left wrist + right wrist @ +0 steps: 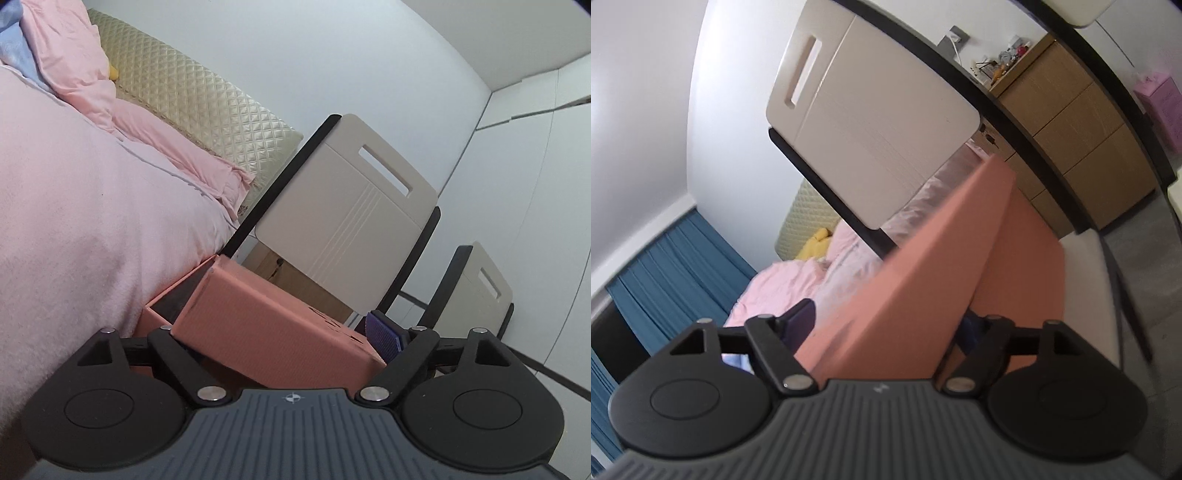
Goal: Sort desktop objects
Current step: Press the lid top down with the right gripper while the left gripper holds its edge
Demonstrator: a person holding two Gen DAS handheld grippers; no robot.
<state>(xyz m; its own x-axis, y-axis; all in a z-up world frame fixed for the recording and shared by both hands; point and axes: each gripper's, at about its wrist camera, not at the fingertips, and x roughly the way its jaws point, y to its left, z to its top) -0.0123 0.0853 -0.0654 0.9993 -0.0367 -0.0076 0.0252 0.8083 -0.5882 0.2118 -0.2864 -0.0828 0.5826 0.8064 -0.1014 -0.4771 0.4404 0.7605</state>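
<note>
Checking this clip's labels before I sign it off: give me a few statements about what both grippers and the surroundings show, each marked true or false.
1. The left gripper is closed on a salmon-pink box. True.
2. The right gripper hangs open with nothing between its fingers. False: the same pink box sits between them.
3. The bedding is pink. True.
4. The curtain is red. False: it is blue.
5. A chair back with a slot handle stands behind the box. True.
</note>
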